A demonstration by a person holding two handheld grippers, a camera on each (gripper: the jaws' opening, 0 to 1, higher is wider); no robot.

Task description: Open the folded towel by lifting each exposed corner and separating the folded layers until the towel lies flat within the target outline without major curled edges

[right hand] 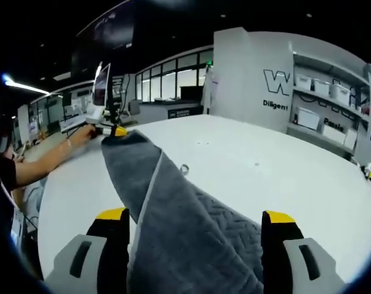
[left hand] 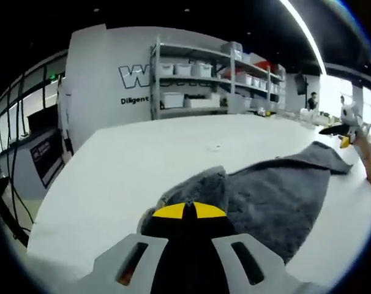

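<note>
A grey towel (left hand: pixel 277 196) with a quilted pattern lies stretched in a long strip across the white table (left hand: pixel 142 165). In the left gripper view my left gripper (left hand: pixel 185 211) is shut on the towel's near corner, its yellow tips pressed together. At the towel's far end my right gripper (left hand: pixel 343 130) hovers, held by a hand. In the right gripper view the towel (right hand: pixel 173 214) runs up between the wide-apart jaws of my right gripper (right hand: pixel 196 217), which is open. Beyond it, a hand holds the left gripper (right hand: pixel 112 130), pinching the far corner.
A small ring-like object (right hand: pixel 184 168) lies on the table beside the towel. Behind the table stand a white wall with lettering (left hand: pixel 133 76) and shelves of bins (left hand: pixel 198 76). The table's curved edge (right hand: pixel 41 202) runs at the left, near the person's arm (right hand: pixel 44 159).
</note>
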